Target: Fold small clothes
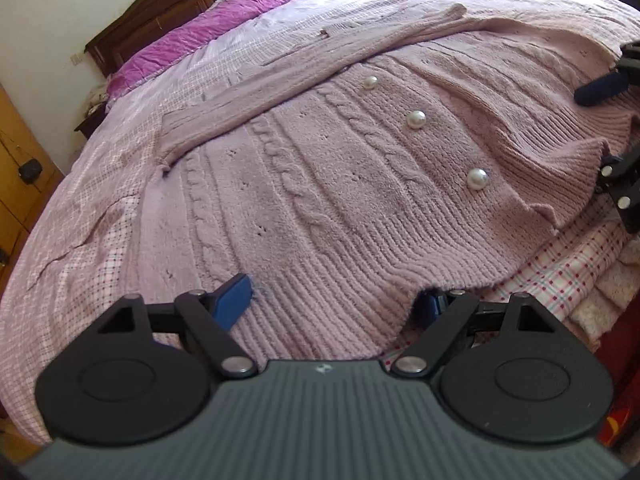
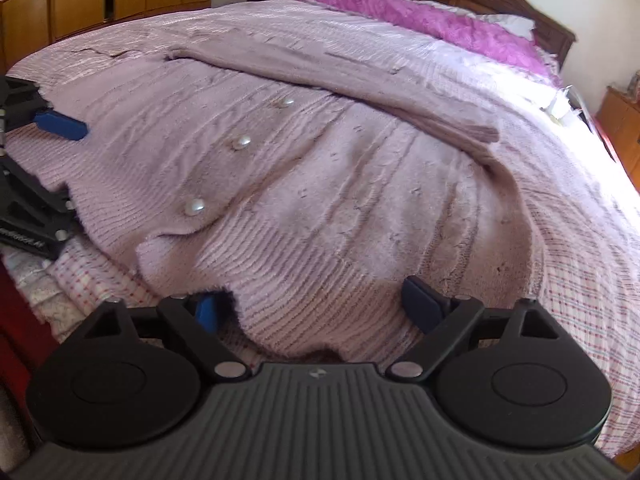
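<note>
- Left wrist view: the left gripper (image 1: 336, 300) is sitting with its jaws spread wide across the ribbed bottom hem of the mauve cable-knit cardigan (image 1: 320, 184), one blue pad above the knit, the other peeking out beside the hem's edge; nothing is being pinched yet.
- Right wrist view: the right gripper (image 2: 320, 304) is likewise straddling the hem with jaws spread, the rib lying between its blue pads.
- The cardigan is lying flat, front up, on the pale pink checked bedspread (image 1: 100, 216), hem at the bed's near edge.
- Both sleeves are already lying crossed over the chest, so I judge the step in hand is taking the hem for a bottom-to-top fold.
- To do it well, both jaws should be closing on the full rib thickness, both layers, then lifting evenly so that the sleeves are staying put.
- Counting: one cardigan, two folded sleeves, three round pearl buttons (image 1: 416, 120), two grippers, one magenta quilted pillow (image 1: 224, 20).
</note>
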{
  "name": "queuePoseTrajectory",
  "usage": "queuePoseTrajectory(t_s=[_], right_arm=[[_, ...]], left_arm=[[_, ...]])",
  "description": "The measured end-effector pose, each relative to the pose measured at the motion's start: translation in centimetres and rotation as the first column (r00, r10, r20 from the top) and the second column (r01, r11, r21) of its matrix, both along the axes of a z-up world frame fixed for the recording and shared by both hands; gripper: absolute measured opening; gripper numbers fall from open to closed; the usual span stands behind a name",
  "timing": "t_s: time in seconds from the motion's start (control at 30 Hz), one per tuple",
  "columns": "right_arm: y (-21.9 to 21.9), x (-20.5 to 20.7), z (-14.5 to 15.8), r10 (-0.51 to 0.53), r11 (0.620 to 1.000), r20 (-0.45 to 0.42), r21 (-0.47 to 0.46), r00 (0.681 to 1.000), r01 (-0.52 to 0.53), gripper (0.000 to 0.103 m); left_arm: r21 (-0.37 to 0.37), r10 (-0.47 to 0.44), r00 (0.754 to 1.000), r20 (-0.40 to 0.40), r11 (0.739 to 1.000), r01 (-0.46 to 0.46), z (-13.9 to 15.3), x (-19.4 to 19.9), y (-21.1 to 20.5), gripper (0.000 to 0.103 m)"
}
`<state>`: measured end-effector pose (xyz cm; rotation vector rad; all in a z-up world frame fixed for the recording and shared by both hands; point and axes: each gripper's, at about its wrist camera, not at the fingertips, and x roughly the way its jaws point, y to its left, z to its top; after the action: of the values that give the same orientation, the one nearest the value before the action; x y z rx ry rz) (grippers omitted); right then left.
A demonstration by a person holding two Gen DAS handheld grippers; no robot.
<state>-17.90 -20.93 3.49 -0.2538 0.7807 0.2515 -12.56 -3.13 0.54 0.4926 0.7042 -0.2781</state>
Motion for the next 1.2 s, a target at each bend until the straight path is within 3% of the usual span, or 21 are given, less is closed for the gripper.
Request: queuePoseTrajectory(t_s=[0.13, 0.17, 0.2, 0.23, 0.27, 0.33, 0.57, 0.7, 1.07, 1.2], right_arm=[[-0.2, -0.1, -0.2, -0.017, 0.999, -0.007, 0.034, 1.000, 0.017, 0.060], [-0.4, -0.1, 0.0, -0.025, 0.999, 0.000, 0.044, 1.000, 0.025, 0.056], [-0.5, -0.2, 0.3, -0.025, 0.998, 0.003, 0.062, 1.000, 0.025, 0.044], [-0.5, -0.2, 0.6, -0.018, 0.996, -0.003, 0.085, 1.000, 0.018, 0.031], [-0.5, -0.1, 0.9, -0.012, 0.995, -0.010, 0.099, 1.000, 0.013, 0.028], [0.0, 0.1, 1.7, 0.003, 0.996, 0.002, 0.092, 1.000, -0.003, 0.021], [0.6, 0.9, 4.0, -0.022, 0.995, 0.103, 0.099, 0.994, 0.012, 0.013], [-0.3, 2.1, 5.2, -0.080, 0.982, 0.135, 0.180, 0.988, 0.055, 0.011], [-0.5, 7.3, 7.5, -0.132, 0.969, 0.261, 0.238, 0.956, 0.069, 0.006], [-0.5, 9.9, 8.5, -0.130, 0.976, 0.318, 0.210, 0.939, 0.064, 0.006]], left_arm=[[-0.012, 0.003, 0.999, 0.050, 1.000, -0.003, -0.2, -0.7, 0.3, 0.082], [-0.021, 0.011, 0.998, 0.061, 1.000, -0.009, -0.1, -0.8, 0.4, 0.074], [-0.027, 0.017, 0.998, 0.068, 1.000, -0.015, 0.1, -0.8, 0.5, 0.070], [-0.033, 0.017, 0.997, 0.069, 0.999, -0.015, 0.2, -0.7, 0.6, 0.057], [-0.043, 0.011, 0.998, 0.061, 0.999, -0.008, 0.5, -0.5, 0.7, 0.036], [-0.092, 0.001, 0.999, 0.039, 0.996, 0.002, 1.2, 0.0, 1.2, 0.018], [-0.207, 0.038, 0.997, 0.062, 0.978, -0.025, 3.4, 0.8, 2.1, 0.011], [-0.244, 0.072, 0.994, 0.082, 0.969, -0.050, 4.6, 1.2, 2.1, 0.009], [-0.293, 0.098, 0.985, 0.144, 0.955, -0.052, 8.4, 5.8, 1.8, 0.008], [-0.300, 0.109, 0.976, 0.187, 0.953, -0.049, 10.0, 8.5, 1.5, 0.008]])
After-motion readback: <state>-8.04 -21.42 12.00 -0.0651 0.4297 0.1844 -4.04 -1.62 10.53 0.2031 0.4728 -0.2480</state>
